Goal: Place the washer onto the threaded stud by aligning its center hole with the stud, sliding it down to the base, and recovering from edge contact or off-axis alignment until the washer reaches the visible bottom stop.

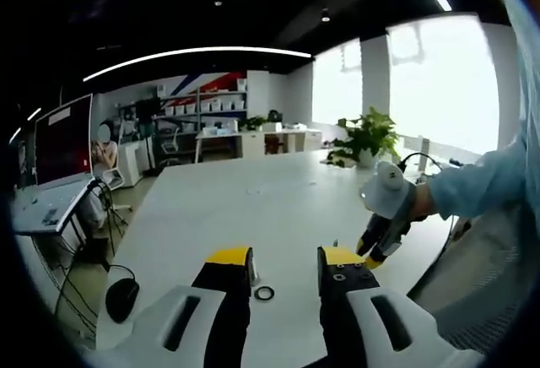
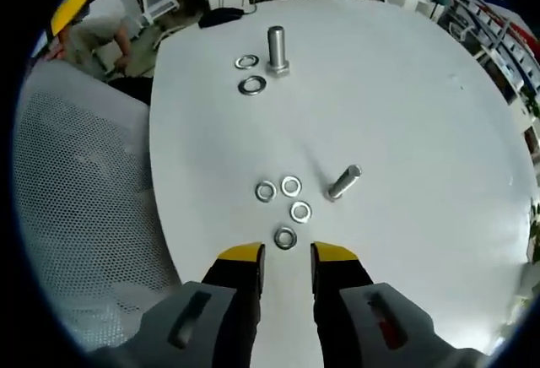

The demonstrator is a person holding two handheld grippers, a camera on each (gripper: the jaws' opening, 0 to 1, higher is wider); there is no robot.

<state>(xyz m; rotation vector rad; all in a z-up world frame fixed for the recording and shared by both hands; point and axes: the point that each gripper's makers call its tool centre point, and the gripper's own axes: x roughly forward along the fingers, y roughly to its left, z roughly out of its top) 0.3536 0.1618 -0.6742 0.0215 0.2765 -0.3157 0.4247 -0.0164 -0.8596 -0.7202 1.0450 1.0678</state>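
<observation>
In the right gripper view an upright threaded stud (image 2: pixel 277 50) stands on the white table (image 2: pixel 405 115), far ahead. Two washers (image 2: pixel 251 86) lie beside its base. Several more washers (image 2: pixel 291 186) lie loose near my right gripper (image 2: pixel 287 257), which is open just behind the closest one (image 2: pixel 285 238). A second bolt (image 2: pixel 344 181) lies on its side to their right. In the left gripper view my left gripper (image 1: pixel 285 258) is open over the table with a washer (image 1: pixel 264 293) lying between its jaws. The stud (image 1: pixel 253 267) peeks out beside the left jaw. The right gripper (image 1: pixel 369 254) hangs at right.
A grey mesh chair (image 2: pixel 76 216) sits against the table's left edge. A potted plant (image 1: pixel 367 136) stands at the table's far end. A monitor (image 1: pixel 63 140) and a black mouse (image 1: pixel 121 298) sit on a desk to the left. A person's light blue sleeve (image 1: pixel 481 186) reaches in from the right.
</observation>
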